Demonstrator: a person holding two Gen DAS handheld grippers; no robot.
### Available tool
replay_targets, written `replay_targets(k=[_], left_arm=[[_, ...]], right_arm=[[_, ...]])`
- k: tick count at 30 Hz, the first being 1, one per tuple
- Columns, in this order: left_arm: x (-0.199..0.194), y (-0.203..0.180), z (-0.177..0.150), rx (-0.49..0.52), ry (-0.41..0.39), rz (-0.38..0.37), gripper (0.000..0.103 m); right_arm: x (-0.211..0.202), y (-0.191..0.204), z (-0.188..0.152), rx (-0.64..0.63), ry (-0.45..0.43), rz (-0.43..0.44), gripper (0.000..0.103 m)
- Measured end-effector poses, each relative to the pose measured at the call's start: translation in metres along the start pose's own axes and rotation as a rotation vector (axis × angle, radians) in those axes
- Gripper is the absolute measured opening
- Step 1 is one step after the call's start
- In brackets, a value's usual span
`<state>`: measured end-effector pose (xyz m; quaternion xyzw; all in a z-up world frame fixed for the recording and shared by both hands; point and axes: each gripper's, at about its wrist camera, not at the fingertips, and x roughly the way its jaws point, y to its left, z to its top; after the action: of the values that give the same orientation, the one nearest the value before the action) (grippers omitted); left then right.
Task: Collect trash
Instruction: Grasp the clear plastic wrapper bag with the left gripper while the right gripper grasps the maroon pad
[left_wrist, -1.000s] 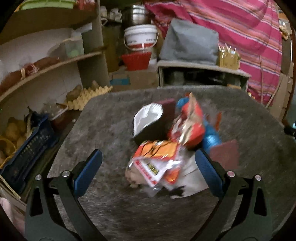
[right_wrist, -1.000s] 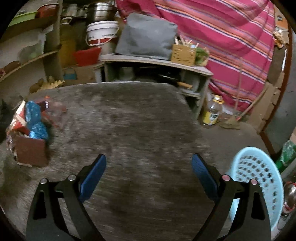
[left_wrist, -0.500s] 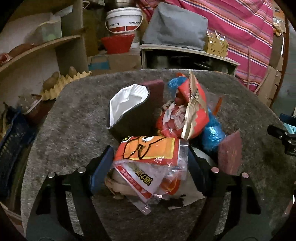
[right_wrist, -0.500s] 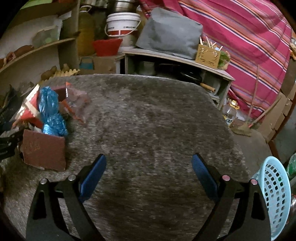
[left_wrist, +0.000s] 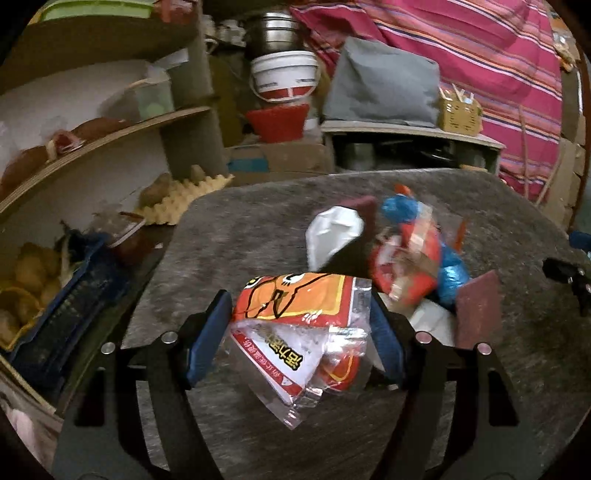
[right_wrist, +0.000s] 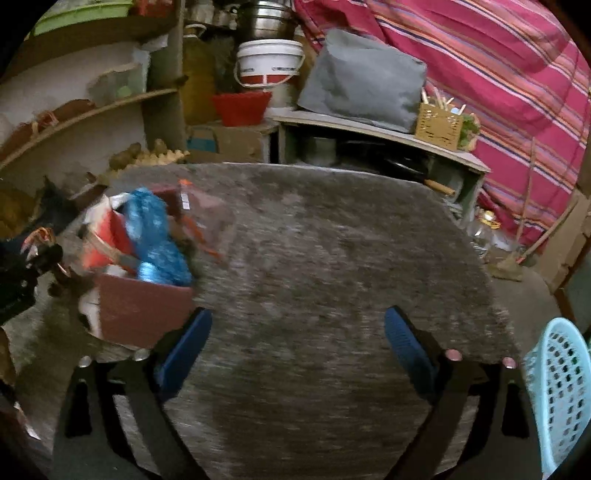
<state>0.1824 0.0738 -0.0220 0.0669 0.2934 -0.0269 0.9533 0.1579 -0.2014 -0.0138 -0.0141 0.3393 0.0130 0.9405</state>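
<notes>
A pile of trash lies on the grey fuzzy tabletop (left_wrist: 240, 240): a red wrapper (left_wrist: 406, 258), blue foil (left_wrist: 450, 273), a white-lined dark bag (left_wrist: 332, 232) and a maroon card (left_wrist: 478, 306). My left gripper (left_wrist: 298, 301) has an orange snack wrapper (left_wrist: 295, 332) between its blue pads. The jaws are closing and both pads press its edges. In the right wrist view the blue foil (right_wrist: 155, 236) and maroon card (right_wrist: 144, 310) sit just left of my right gripper (right_wrist: 298, 317). Its jaws are opening over bare tabletop, with nothing between them.
A light blue perforated basket (right_wrist: 561, 391) stands past the table's right edge. Shelves with a dark blue crate (left_wrist: 70, 306) and an egg tray (left_wrist: 184, 199) line the left. Behind the table are a white bucket (right_wrist: 269, 62), a low shelf and a striped pink cloth (right_wrist: 498, 74).
My left gripper's jaws closed in from wide apart onto the orange wrapper. My right gripper swung left, so the trash pile now sits close to its left finger.
</notes>
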Motion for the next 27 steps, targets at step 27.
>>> replay_targets(k=[27], left_arm=[[0.038, 0.052, -0.023, -0.076, 0.115, 0.071, 0.075]], right_arm=[[0.045, 0.075, -0.006, 0.032, 0.103, 0.183, 0.098]])
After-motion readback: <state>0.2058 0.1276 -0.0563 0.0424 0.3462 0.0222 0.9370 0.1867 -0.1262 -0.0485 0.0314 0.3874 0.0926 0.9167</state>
